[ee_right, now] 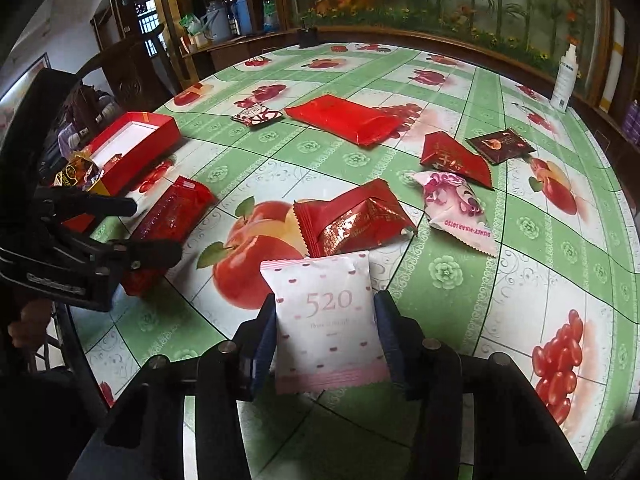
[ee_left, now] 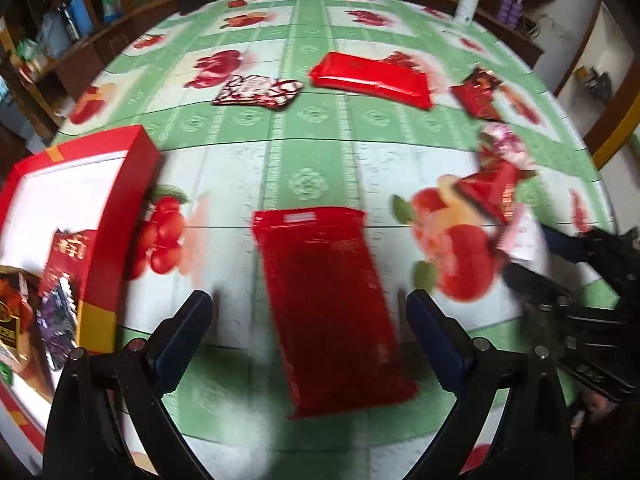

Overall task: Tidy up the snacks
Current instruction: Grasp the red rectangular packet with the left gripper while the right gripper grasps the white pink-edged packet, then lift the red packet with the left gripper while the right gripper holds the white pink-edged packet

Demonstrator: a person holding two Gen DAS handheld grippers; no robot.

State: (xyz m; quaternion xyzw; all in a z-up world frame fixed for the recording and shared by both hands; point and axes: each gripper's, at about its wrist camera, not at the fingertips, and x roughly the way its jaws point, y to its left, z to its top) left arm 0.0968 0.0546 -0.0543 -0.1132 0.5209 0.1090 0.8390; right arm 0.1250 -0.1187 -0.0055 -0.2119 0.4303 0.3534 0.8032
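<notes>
- Nearest to us in the right wrist view, the right gripper (ee_right: 326,332) grasps a pale pink-and-white foil snack packet printed "520" (ee_right: 326,320); the packet stands upright between the two blue pads, which press on its side edges.
- Just beyond that packet, a crinkled red foil packet with a zigzag edge (ee_right: 352,220) lies on the bench (ee_right: 500,300), covered in a green-and-white cloth printed with apples and cherries.
- In the left wrist view, the left gripper (ee_left: 308,312) is released, its fingers spread wide above a long flat red wrapper (ee_left: 328,304) that lies between them on the cloth; we cannot tell whether the pads touch it, and the picture is blurred here.
- To the left of that gripper sits an open red cardboard box with a white inside (ee_left: 132,184), with a few dark and red packets in its near end.
- Farther right lie a white packet with purple flowers (ee_right: 456,204), a small red packet (ee_right: 452,158) and a dark brown square packet (ee_right: 500,146).
- Farther still rest a large glossy red pouch (ee_right: 348,118) and a small red-and-white patterned packet (ee_right: 258,114).
- At the far right edge stands a white spray bottle (ee_right: 565,76).
</notes>
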